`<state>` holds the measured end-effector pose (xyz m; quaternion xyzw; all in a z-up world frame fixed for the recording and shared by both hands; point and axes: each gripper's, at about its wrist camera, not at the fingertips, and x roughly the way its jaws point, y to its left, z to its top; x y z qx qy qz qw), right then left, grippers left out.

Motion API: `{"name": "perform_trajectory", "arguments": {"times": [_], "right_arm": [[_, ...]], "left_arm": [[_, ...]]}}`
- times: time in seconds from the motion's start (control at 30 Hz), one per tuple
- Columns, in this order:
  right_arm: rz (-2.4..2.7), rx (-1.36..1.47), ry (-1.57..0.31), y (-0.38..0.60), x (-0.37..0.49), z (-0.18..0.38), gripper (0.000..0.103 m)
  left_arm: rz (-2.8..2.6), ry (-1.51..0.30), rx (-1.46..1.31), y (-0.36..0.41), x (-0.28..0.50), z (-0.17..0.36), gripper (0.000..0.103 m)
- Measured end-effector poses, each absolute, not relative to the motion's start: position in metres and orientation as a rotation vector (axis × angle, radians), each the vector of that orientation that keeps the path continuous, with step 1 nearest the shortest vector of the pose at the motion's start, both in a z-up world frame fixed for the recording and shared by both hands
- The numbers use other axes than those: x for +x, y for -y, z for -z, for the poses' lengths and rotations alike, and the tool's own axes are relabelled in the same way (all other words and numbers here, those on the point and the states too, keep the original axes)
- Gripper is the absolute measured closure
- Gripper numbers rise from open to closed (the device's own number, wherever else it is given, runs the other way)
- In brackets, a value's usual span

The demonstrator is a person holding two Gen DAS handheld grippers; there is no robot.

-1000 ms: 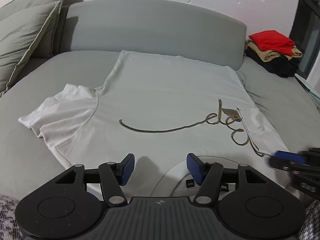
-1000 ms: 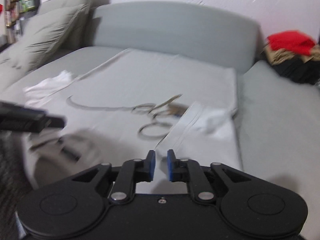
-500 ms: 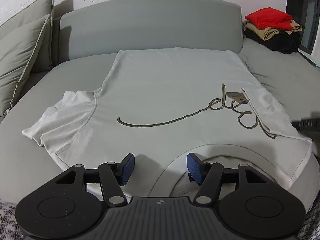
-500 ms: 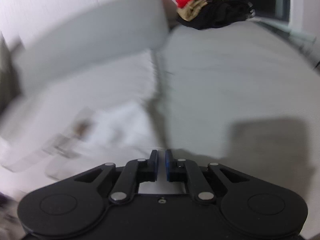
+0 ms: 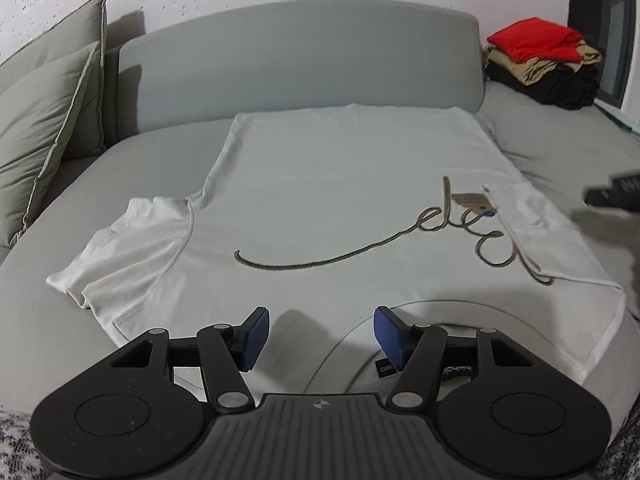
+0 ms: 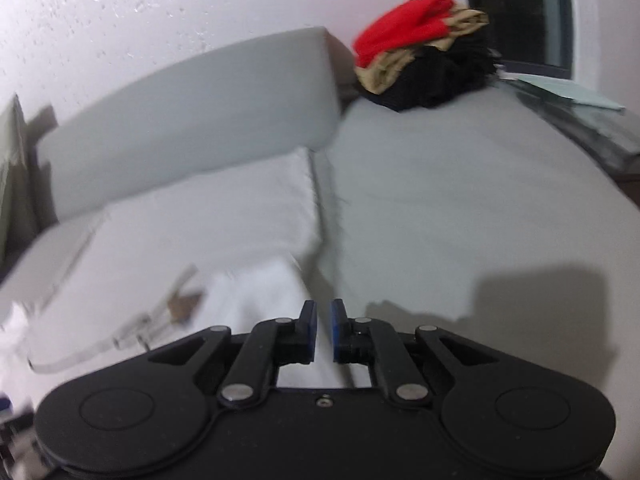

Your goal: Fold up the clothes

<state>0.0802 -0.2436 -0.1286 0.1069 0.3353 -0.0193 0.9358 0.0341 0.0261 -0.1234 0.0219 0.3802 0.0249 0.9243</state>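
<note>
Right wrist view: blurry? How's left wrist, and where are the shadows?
Right wrist: motion-smeared, the shirt and clothes pile soft, a hard shadow on the bed at right. Left wrist: sharp, fisheye bending the headboard; the left tongs shadow the shirt.

Left gripper [image 5: 318, 330]: matte black body, two round side discs, ribbed grey centre plate bearing a small emblem, silver pivot screws, blue textured pads. Right gripper [image 6: 322, 330]: matching black linkage, silver screws, blue-faced fingers, smooth centre.
</note>
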Motion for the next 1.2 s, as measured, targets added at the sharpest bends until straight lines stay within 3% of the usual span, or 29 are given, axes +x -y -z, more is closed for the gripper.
{"name": "perform_trajectory", "arguments": {"times": [0.2, 0.3, 0.4, 0.57, 0.77, 0.93, 1.07, 1.2], "right_arm": [[0.066, 0.139, -0.787, 0.218, 0.126, 0.158, 0.096], [0.145, 0.092, -0.832, 0.215, 0.125, 0.168, 0.091], [0.206, 0.128, -0.856, 0.226, 0.117, 0.165, 0.093], [-0.015, 0.232, -0.688, 0.217, 0.082, 0.136, 0.091], [-0.124, 0.147, -0.813, 0.176, 0.061, 0.148, 0.09], [-0.199, 0.202, -0.726, 0.174, 0.018, 0.128, 0.09], [-0.337, 0.188, -0.711, 0.154, -0.001, 0.12, 0.08], [-0.359, 0.129, -0.816, 0.138, -0.009, 0.126, 0.072]], "left_arm": [[-0.073, -0.793, 0.054, -0.028, 0.038, 0.127, 0.042], [-0.075, -0.79, 0.059, -0.028, 0.038, 0.127, 0.042], [-0.071, -0.788, 0.056, -0.027, 0.038, 0.126, 0.042], [-0.06, -0.779, 0.065, -0.024, 0.036, 0.125, 0.042], [-0.043, -0.812, 0.073, -0.024, 0.03, 0.128, 0.042], [-0.05, -0.8, 0.07, -0.026, 0.023, 0.125, 0.042], [-0.051, -0.812, 0.067, -0.027, 0.021, 0.125, 0.043], [-0.022, -0.834, 0.085, -0.031, 0.01, 0.124, 0.043]]}}
